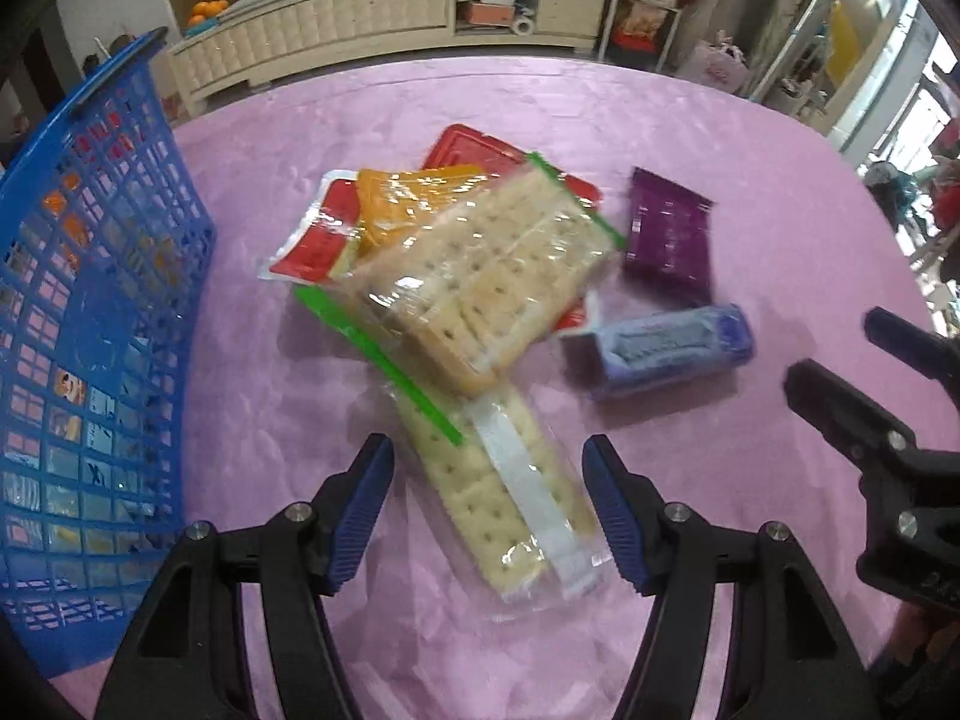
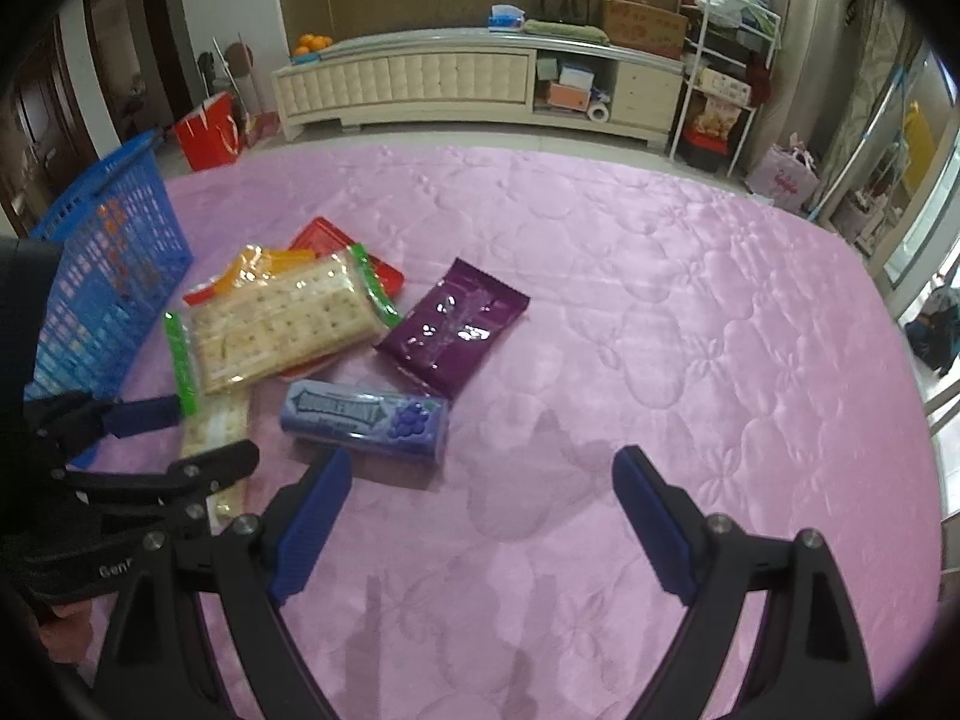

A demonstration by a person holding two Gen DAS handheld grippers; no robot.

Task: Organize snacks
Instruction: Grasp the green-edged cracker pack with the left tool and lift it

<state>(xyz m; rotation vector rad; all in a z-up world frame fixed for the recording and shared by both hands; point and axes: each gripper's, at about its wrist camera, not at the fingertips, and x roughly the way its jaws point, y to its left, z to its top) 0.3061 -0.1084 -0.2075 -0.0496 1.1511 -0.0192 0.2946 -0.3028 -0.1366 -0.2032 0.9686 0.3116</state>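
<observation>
On the pink cloth (image 1: 690,468), the left gripper (image 1: 489,513) stands open astride the near cracker pack (image 1: 510,516), pads clear of it, while the right gripper (image 2: 480,516) gapes empty just short of the gum box (image 2: 366,417). Judged from this, the step is a grasp of 1 pack for the blue basket (image 1: 78,312) at left: lower squarely, pinch across the short width gently so crackers do not crack, and lift clear of the upper pack (image 1: 480,276) overlapping its far end.
</observation>
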